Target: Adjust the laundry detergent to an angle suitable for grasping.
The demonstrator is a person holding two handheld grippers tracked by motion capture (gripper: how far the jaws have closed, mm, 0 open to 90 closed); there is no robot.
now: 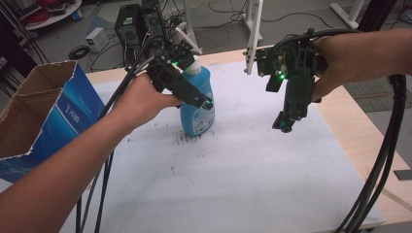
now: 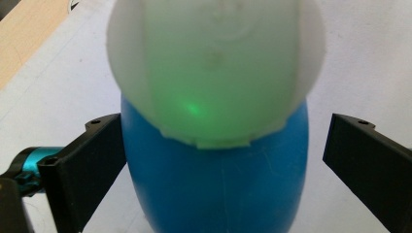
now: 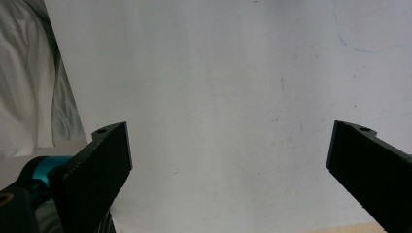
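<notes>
Blue bottle (image 2: 214,179) between left tool (image 2: 221,160) jaws, gap right

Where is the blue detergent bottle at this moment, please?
In the high view the blue detergent bottle stands upright left of centre on the white sheet, between the left tool's open jaws, right of the cardboard box.
</notes>
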